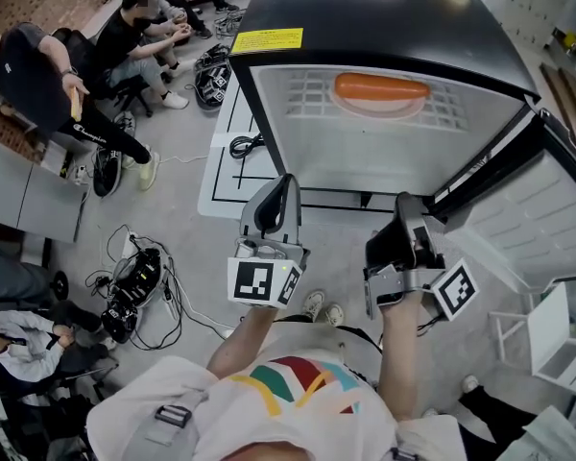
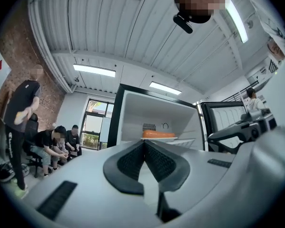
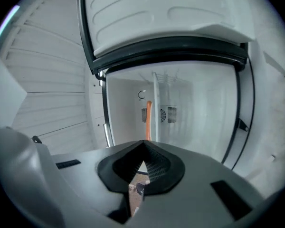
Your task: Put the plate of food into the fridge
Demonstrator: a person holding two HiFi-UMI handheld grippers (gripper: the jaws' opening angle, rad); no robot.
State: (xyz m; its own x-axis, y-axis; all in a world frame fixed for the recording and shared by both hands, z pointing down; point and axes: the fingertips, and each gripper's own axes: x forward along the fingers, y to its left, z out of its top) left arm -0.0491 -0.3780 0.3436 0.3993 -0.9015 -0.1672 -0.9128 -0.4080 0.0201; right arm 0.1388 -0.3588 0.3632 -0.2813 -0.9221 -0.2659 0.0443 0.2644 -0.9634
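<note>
The plate (image 1: 381, 107) with its long orange sausage-like food (image 1: 382, 87) sits on the wire shelf (image 1: 312, 92) inside the open fridge (image 1: 384, 12), straight ahead of both tools and well clear of their tips. The left gripper (image 1: 280, 192) is clenched on nothing, its ribbed pads pressed flat together, and it points at the compartment. The right gripper (image 1: 404, 217) is likewise clamped tight and empty. It sits just beside the left one, with the open fridge door (image 1: 542, 214) off to its outer side.

The placing step looks finished, since the plate rests on its own, apart from either tool. What seems left is shutting the door. That would call for the right gripper to swing outward behind the door's edge and push it across toward the compartment, while the left one keeps out of its path.
</note>
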